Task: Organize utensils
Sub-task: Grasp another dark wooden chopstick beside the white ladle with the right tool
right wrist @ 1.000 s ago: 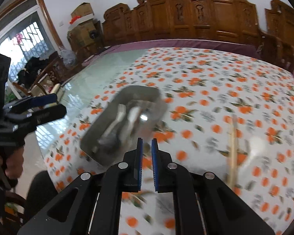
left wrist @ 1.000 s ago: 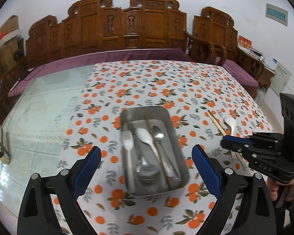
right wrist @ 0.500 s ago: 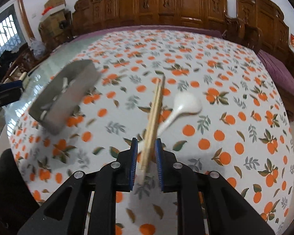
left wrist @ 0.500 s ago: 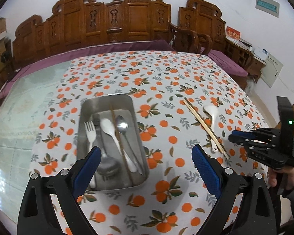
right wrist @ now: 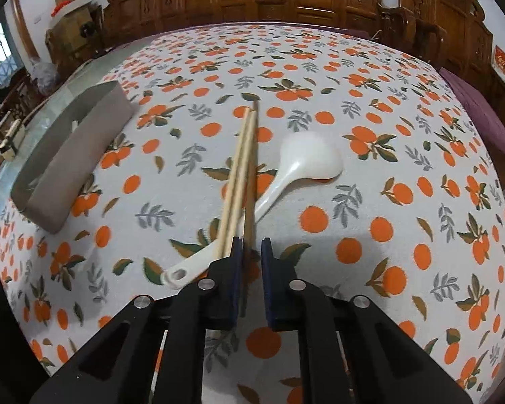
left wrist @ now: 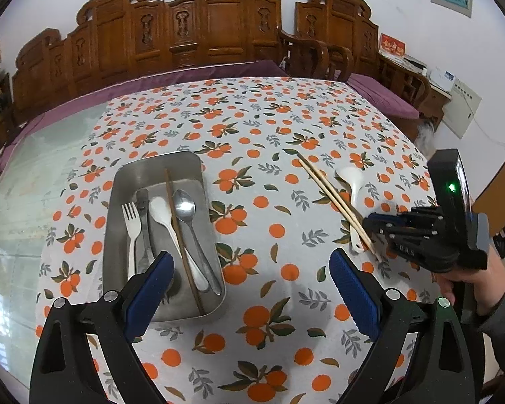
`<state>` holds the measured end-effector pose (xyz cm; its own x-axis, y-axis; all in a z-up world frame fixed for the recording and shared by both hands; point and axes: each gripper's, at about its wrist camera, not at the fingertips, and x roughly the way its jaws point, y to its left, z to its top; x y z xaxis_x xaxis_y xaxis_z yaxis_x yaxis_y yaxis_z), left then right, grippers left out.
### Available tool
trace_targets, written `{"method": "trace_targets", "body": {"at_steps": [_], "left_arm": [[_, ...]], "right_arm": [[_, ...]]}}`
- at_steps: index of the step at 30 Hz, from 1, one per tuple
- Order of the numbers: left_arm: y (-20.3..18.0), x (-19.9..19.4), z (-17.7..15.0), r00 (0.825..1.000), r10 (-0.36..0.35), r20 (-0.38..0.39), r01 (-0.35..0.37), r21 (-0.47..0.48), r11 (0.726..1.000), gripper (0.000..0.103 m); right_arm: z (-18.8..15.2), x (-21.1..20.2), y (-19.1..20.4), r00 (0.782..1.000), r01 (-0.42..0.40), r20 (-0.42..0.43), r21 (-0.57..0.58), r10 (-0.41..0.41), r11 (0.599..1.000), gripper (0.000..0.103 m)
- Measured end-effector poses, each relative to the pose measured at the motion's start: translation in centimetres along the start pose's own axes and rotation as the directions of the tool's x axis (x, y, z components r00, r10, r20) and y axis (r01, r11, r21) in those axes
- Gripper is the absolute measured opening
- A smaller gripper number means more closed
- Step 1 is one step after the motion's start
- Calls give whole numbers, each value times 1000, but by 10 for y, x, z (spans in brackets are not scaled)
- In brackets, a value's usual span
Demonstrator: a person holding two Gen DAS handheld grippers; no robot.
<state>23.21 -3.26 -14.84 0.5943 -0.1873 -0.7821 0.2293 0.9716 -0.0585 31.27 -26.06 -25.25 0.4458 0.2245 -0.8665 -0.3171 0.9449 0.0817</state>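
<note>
The rectangular stainless-steel tray (left wrist: 185,165) is sitting on the white tablecloth printed with oranges and leaves (left wrist: 252,128), and everything else is easiest to place from it. Inside the tray are lying a silver metal fork (left wrist: 131,225), a dark grey utensil (left wrist: 144,222) just beside the fork, a white plastic spoon (left wrist: 165,222), a single dark brown chopstick (left wrist: 181,235) running lengthwise, and a shiny steel spoon (left wrist: 188,219) nearest the tray's right wall.

The left gripper (left wrist: 250,289) is hovering over the cloth at the tray's near right corner, its blue-padded fingers (left wrist: 149,289) spread wide with nothing between them; the left pad is overlapping the tray's near end in the left wrist view.

Well to the right of the tray, a pair of pale wooden chopsticks (right wrist: 240,175) is lying side by side on the cloth, crossing over the handle of a white ceramic soup spoon (right wrist: 306,161). The right gripper (right wrist: 251,259) is sitting low at the near ends of the pair, its jaws nearly together, a narrow gap showing between the pads. The chopsticks are running in against the left pad; I cannot tell whether the pads are pinching them. A person's hand (left wrist: 474,286) is holding that gripper.

Behind the table, carved wooden chairs (left wrist: 219,30) are lining the wall.
</note>
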Motion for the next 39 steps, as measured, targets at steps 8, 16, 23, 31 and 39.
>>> {"method": "trace_targets", "body": {"at_steps": [8,16,23,31,39], "left_arm": [[-4,3,-1,1000,-3,-5,3,1,1000,90],[-21,19,2,1000,-19,-22,19,19,1000,90],[-28,36,1,999,-3,-50,4,25,1000,90],[-38,57,-1,997,1,-82,1,27,1000,90],[-48,86,20,996,17,-82,-16,13,1000,90]], "right_arm": [[-4,2,-2,999,-30,-24,1,30,1000,6],[-19,-12,7,975,-214,-43,65,217,975,6],[-24,-25,14,945,-325,-22,79,327,942,6],[-24,-50,3,967,-253,34,51,252,966,6],[-25,-73,-30,985,-147,96,62,140,987,6]]}}
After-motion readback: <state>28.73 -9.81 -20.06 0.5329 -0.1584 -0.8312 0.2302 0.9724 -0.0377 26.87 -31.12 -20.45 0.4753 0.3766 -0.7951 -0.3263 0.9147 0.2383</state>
